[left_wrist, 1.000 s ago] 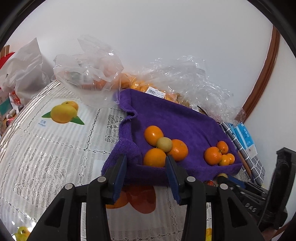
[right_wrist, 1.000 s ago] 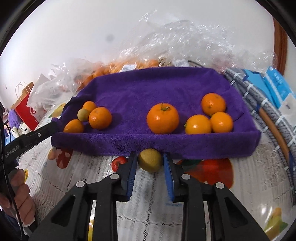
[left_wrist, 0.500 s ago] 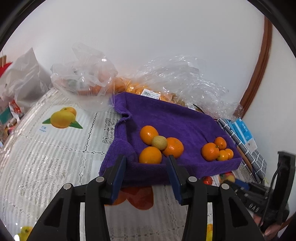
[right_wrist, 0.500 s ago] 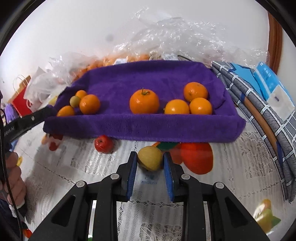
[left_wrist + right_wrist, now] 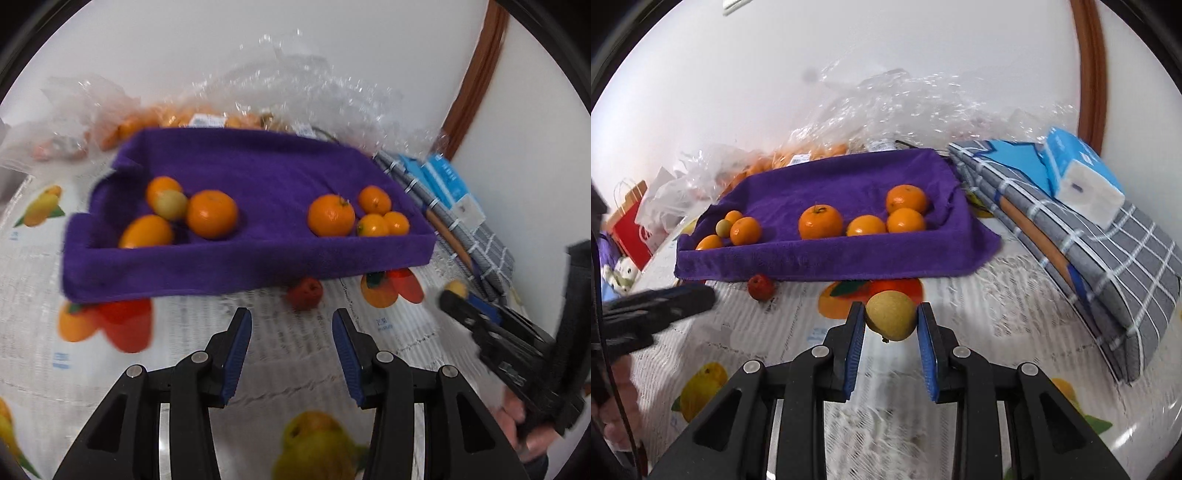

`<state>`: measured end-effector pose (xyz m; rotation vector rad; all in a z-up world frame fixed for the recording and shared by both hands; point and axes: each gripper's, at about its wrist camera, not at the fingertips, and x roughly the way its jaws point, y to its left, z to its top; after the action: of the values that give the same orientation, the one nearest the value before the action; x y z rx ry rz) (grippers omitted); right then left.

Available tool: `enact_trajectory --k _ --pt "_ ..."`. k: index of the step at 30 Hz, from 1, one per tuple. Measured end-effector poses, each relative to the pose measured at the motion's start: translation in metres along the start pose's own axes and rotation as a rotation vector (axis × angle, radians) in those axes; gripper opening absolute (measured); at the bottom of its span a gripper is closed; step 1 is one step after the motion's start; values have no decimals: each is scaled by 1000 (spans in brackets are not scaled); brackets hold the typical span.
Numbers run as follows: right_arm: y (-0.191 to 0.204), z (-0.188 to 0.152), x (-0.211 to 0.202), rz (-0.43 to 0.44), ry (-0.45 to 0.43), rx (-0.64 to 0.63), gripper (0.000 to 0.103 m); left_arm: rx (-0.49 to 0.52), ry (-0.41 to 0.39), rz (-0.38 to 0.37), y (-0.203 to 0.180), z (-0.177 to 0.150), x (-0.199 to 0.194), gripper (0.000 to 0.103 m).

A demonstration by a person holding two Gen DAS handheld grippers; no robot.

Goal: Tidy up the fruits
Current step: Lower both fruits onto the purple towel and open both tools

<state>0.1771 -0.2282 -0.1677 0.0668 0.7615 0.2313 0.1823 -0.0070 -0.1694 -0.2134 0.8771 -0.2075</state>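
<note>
A purple towel-lined tray (image 5: 236, 258) (image 5: 827, 260) holds several oranges (image 5: 211, 213) (image 5: 820, 221) and one small yellow-green fruit (image 5: 170, 204) (image 5: 722, 228). A small red fruit (image 5: 305, 293) (image 5: 761, 288) lies on the tablecloth just in front of the tray. My right gripper (image 5: 891, 317) is shut on a yellow-green pear (image 5: 891, 320), held above the tablecloth in front of the tray; it also shows at the right of the left wrist view (image 5: 456, 288). My left gripper (image 5: 291, 326) is open and empty, just short of the red fruit.
Clear plastic bags of oranges (image 5: 184, 118) lie behind the tray against the wall. A folded grey checked cloth (image 5: 1108, 251) with a blue tissue pack (image 5: 1078, 173) lies to the right. A red paper bag (image 5: 631, 221) stands at far left. The tablecloth has printed fruit pictures (image 5: 107, 325).
My left gripper has swung right and back, from the tray's left oranges to face the red fruit. My right gripper has drawn farther back from the tray with the pear.
</note>
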Motion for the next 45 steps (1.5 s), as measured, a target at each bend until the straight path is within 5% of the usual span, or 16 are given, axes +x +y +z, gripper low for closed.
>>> enact_trajectory --k 9,14,16,30,38,45 --pt "-20 -2 3 30 14 68 29 -13 -5 66 -17 2 23 43" --pt "-18 -3 2 18 10 52 28 -25 -13 93 -18 8 27 31" --pt "-17 -3 2 18 11 52 28 -28 -12 89 -18 8 29 24" --pt "-13 0 -2 19 -8 43 29 -43 -46 34 -11 10 5 24" --pt "6 45 -5 25 -57 -13 29 -81 -130 19 12 30 -32 24" --pt "25 83 26 27 -44 -53 29 -97 -160 94 48 63 -34 24"
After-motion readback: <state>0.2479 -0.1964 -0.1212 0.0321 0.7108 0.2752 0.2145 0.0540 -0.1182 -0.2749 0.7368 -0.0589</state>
